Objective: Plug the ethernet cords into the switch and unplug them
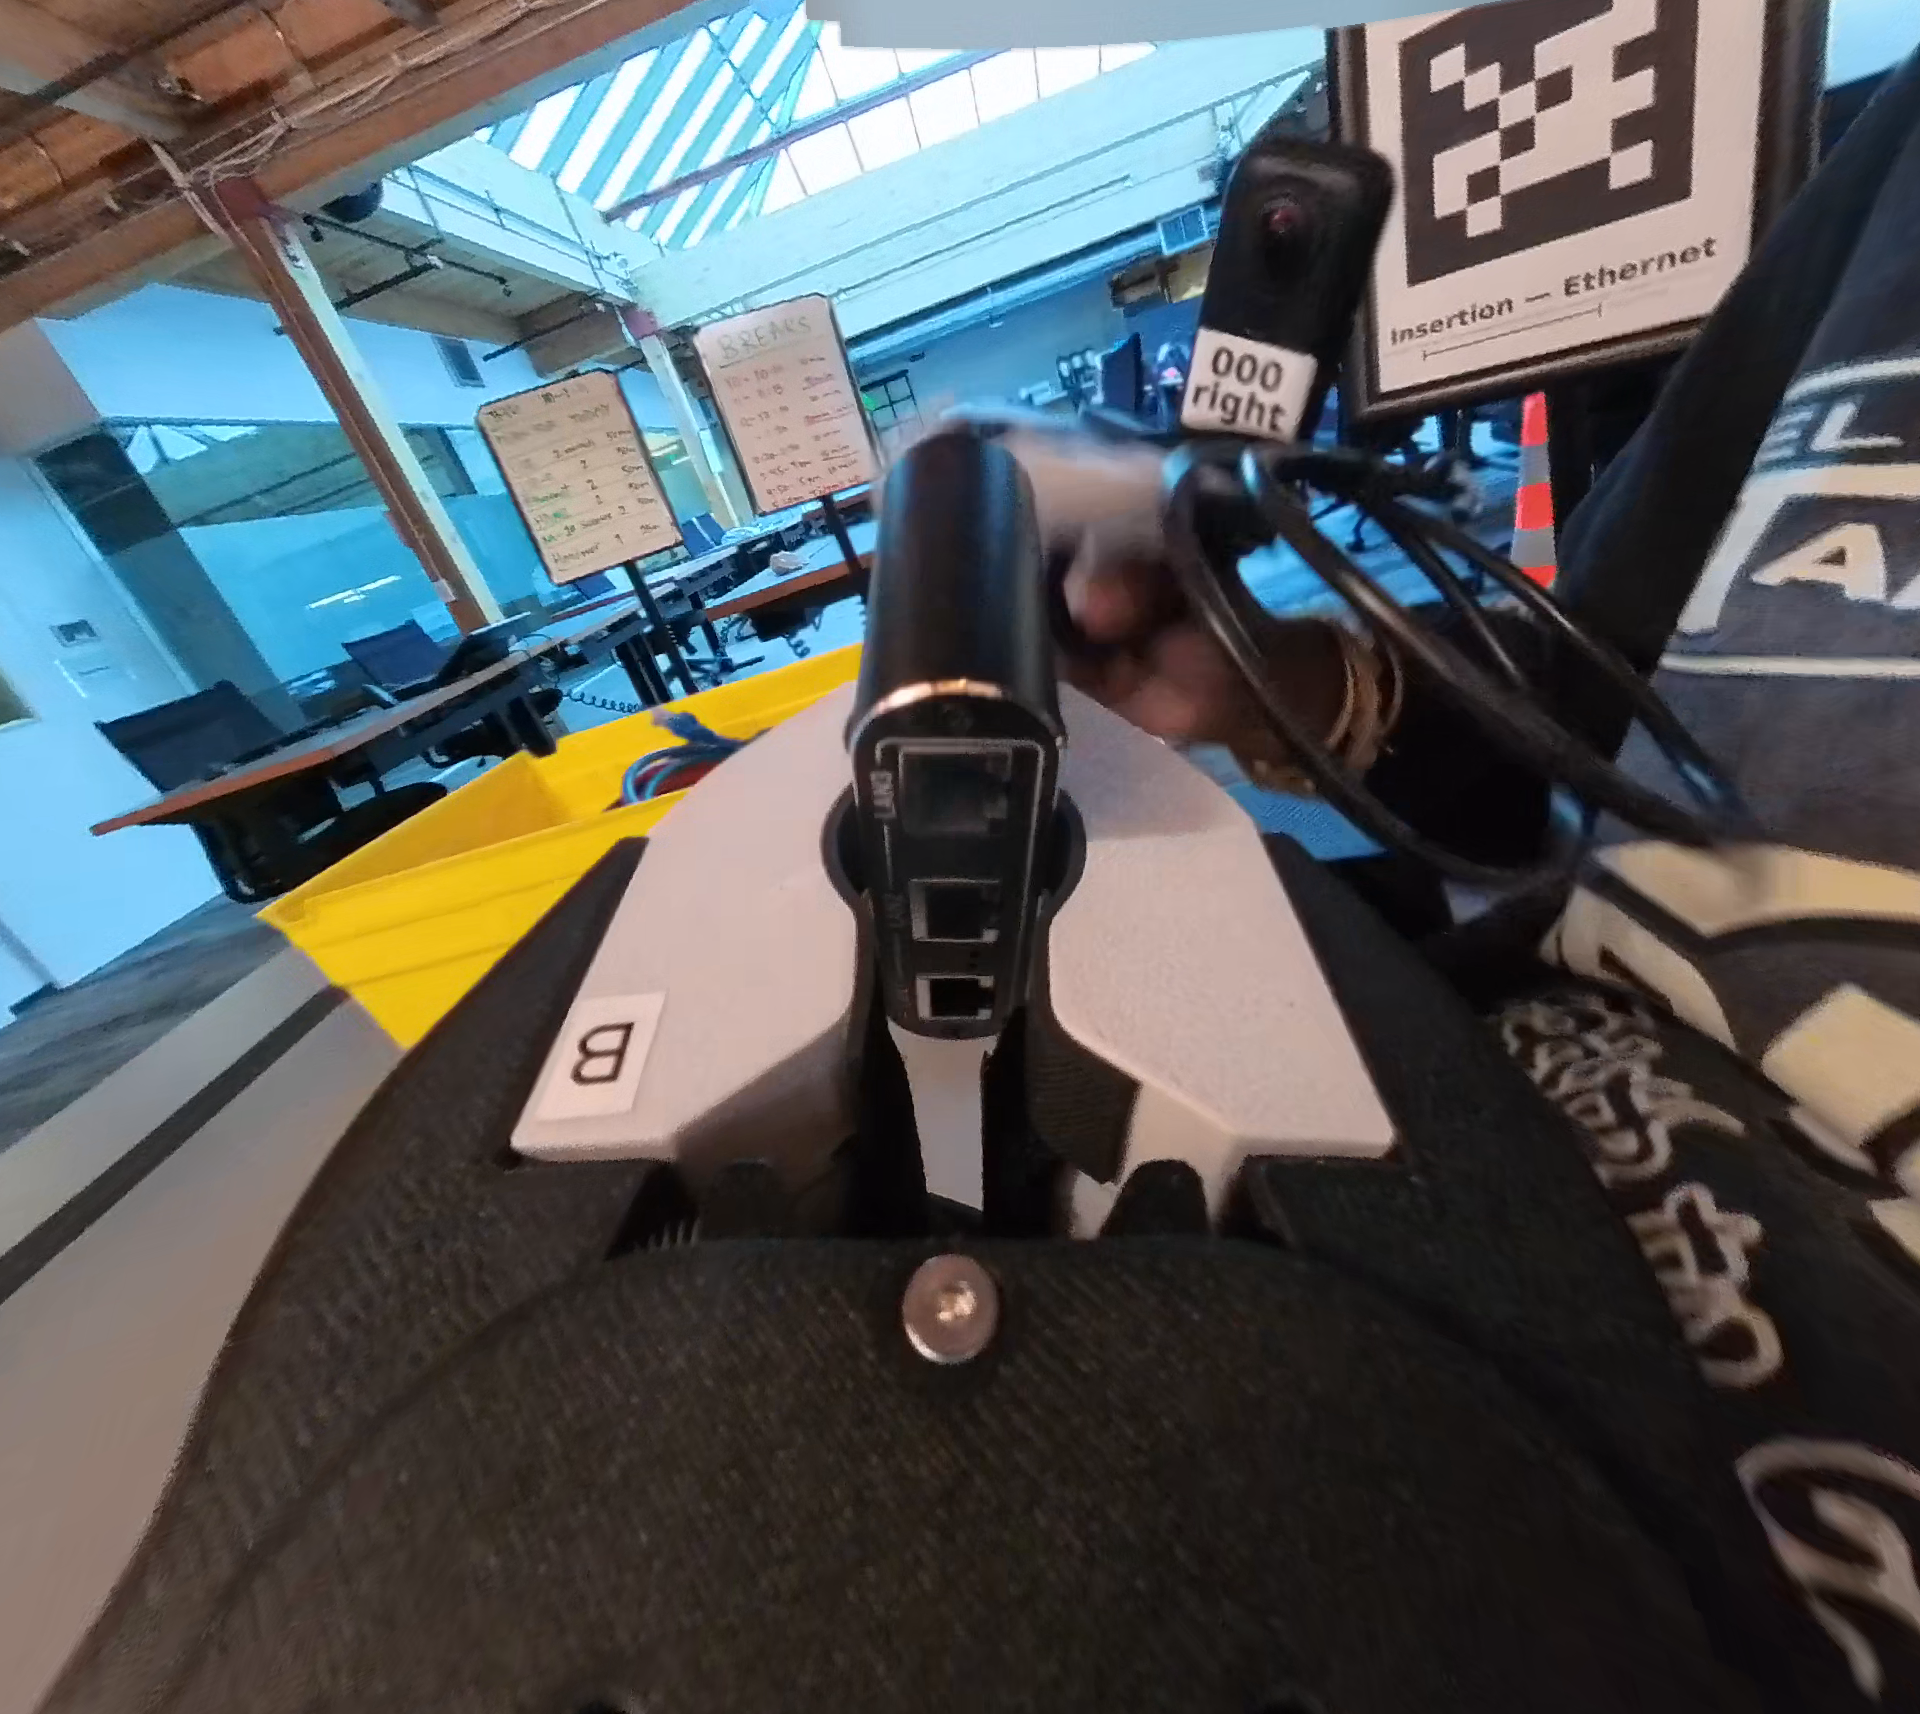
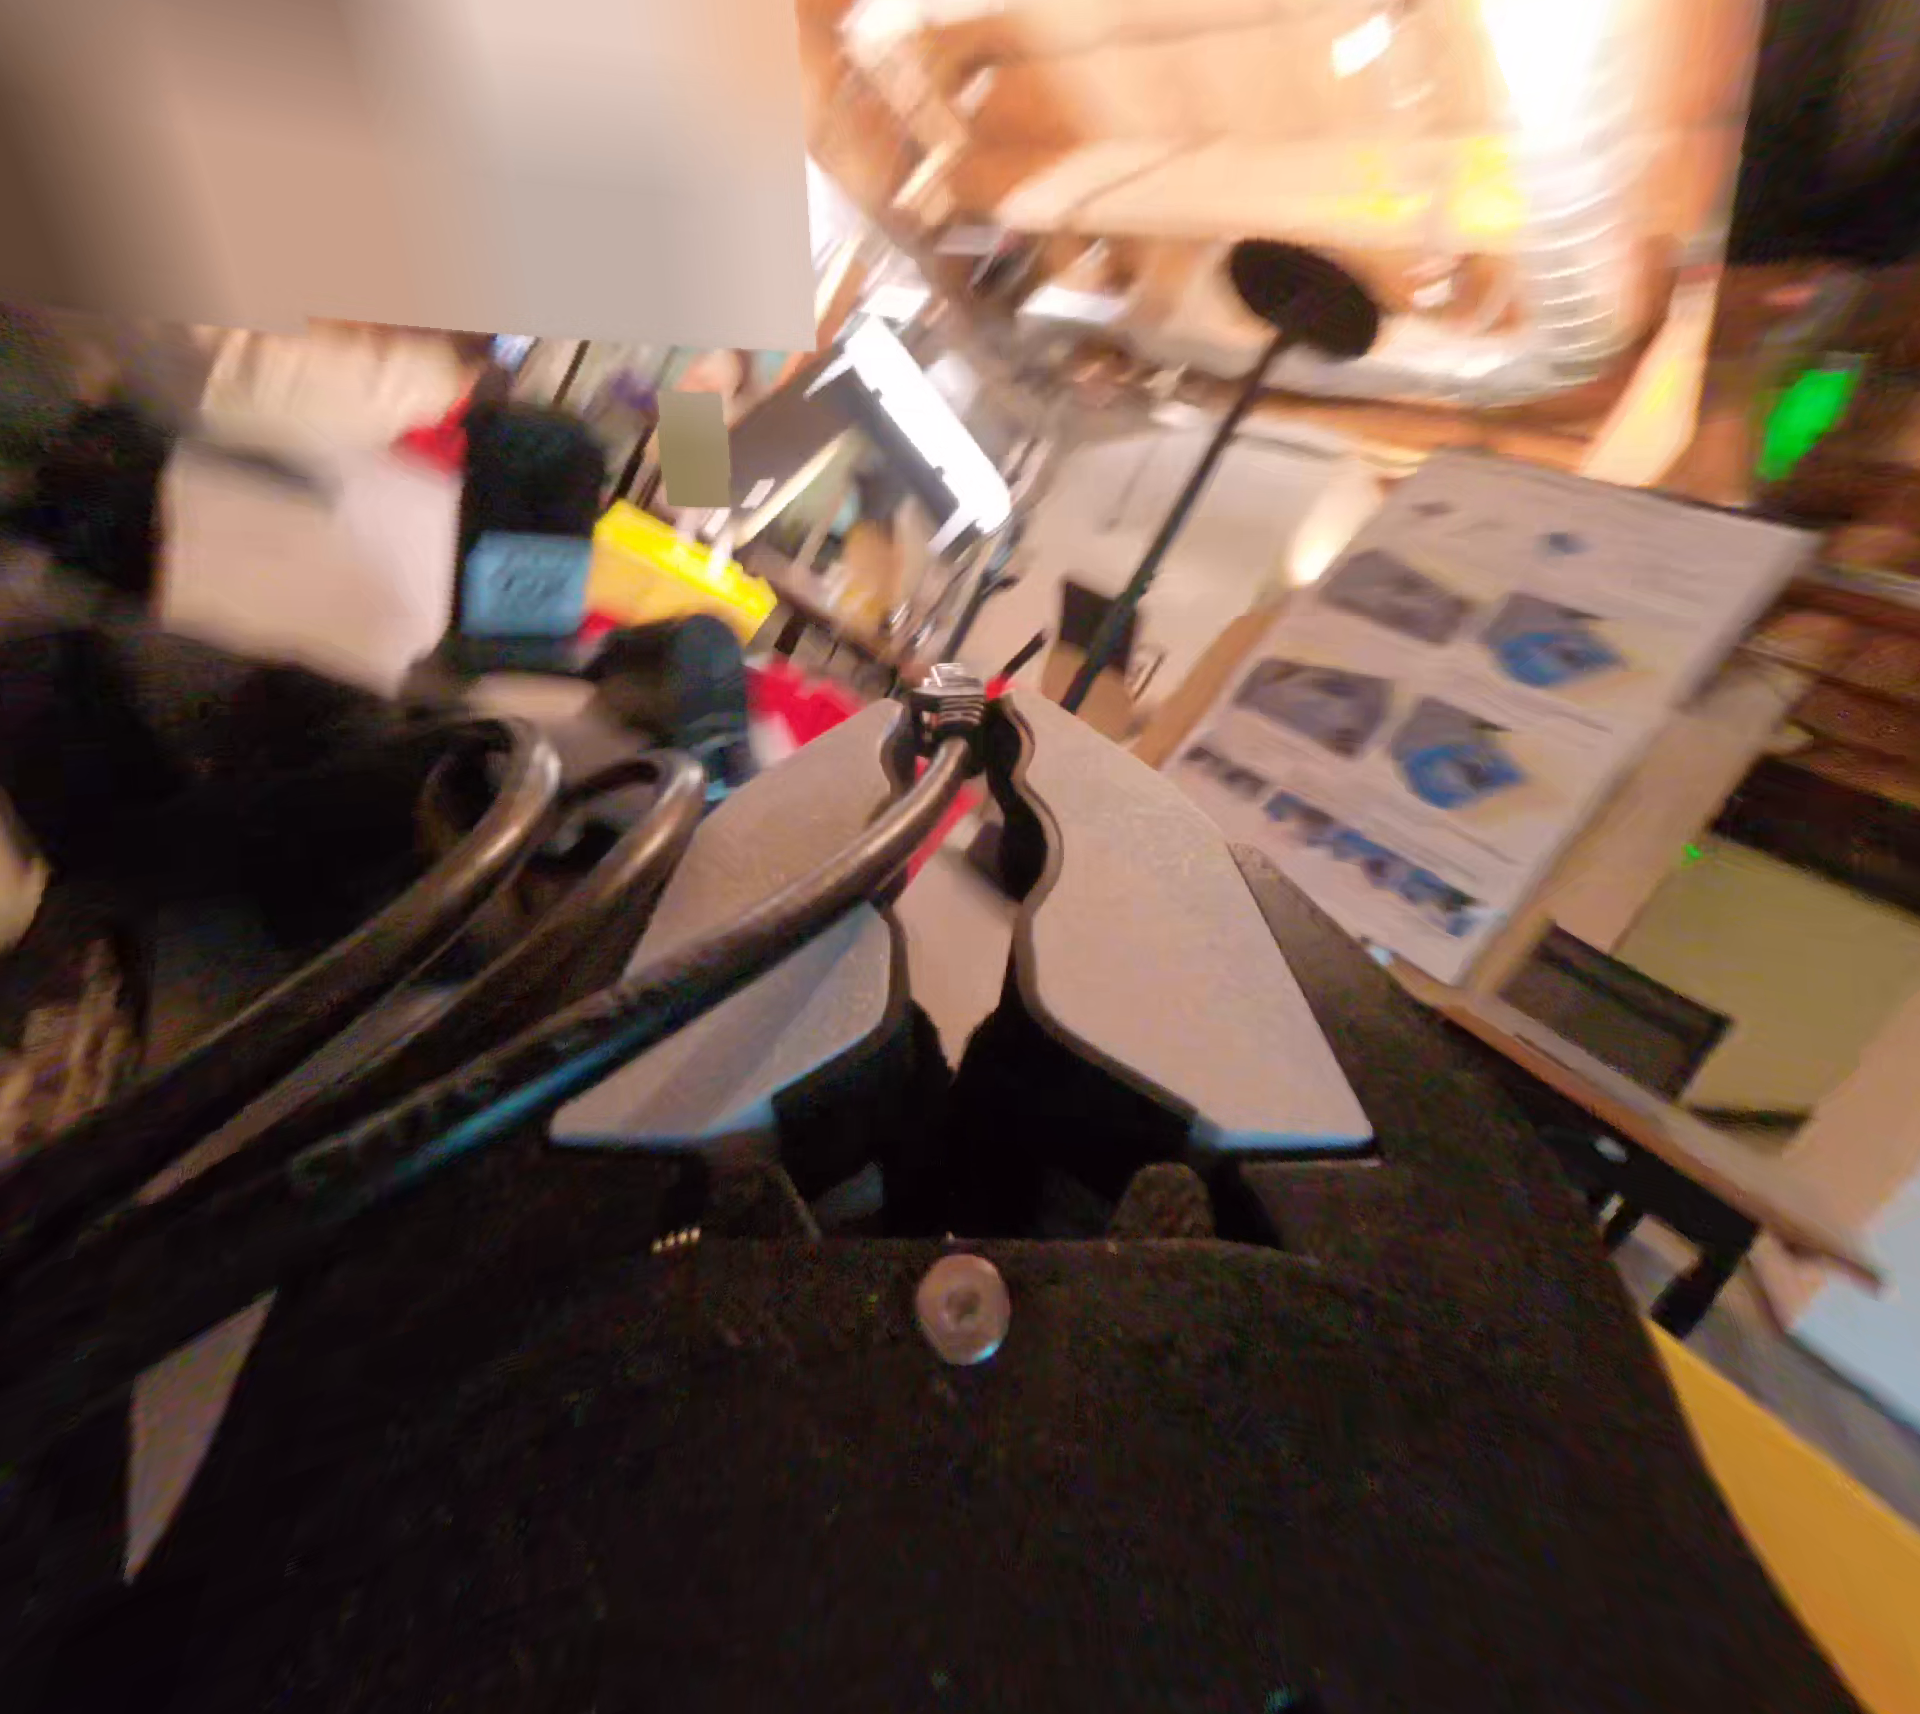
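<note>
Two grippers are each closed on a part of the job. The left gripper (image 1: 956,843) has its grey fingers (image 1: 727,916) clamped on the black switch (image 1: 956,729), which stands up between them with its port face turned back toward the camera; three ports run in a row down that face, all open. The switch's body reaches forward past the fingertips. Behind it lies a yellow bin (image 1: 436,916) with coloured cables inside.

The right gripper (image 2: 951,729) pinches the black ethernet cord (image 2: 810,885) just behind its plug (image 2: 951,693), which pokes out beyond the fingertips. The cord bends away to the left over the left finger (image 2: 769,916), beside further black loops. In the left wrist view, the cord's loops (image 1: 1455,625) hang by the person's hand (image 1: 1174,656), blurred.
</note>
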